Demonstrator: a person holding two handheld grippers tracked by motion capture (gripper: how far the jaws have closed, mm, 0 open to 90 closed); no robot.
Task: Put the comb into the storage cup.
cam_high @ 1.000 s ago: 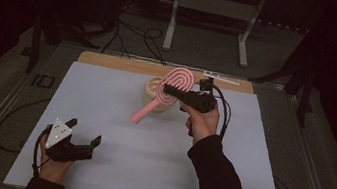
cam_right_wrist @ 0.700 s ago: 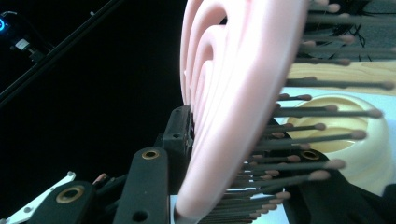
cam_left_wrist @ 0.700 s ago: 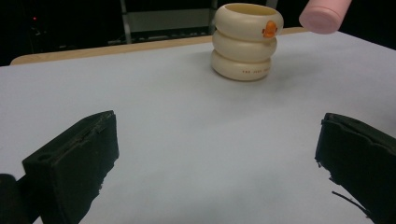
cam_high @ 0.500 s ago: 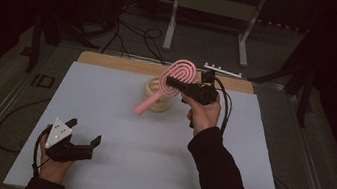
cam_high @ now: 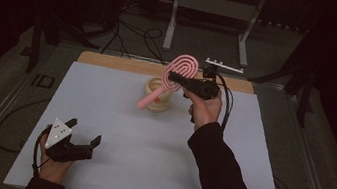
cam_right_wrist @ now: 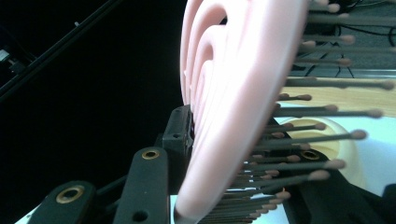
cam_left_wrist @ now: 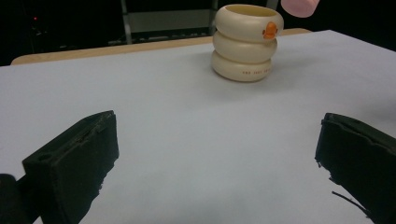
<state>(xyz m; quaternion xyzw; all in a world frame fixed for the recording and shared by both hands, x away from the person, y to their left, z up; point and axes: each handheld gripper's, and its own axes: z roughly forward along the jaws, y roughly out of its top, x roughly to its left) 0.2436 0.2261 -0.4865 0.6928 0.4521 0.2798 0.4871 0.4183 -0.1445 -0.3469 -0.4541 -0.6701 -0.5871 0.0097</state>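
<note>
Dim room, lit table [cam_high: 117,117], close pink brush [cam_right_wrist: 243,93] perhaps blurred

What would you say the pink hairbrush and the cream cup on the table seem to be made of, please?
The pink hairbrush, held in the right gripper: probably moulded plastic, matte, with smooth rounded ribs; its bristles look like thin stiff pins with ball tips. The cream cup: likely plastic or soft vinyl, with a slight sheen, stacked-ring walls and a printed orange mark; ceramic can't be ruled out.

Both grippers are matte black; the left gripper [cam_high: 79,143] carries a grey three-cornered plate, the right gripper [cam_high: 175,78] black cables and brass-ringed screw holes; dark sleeve [cam_high: 222,178].
</note>
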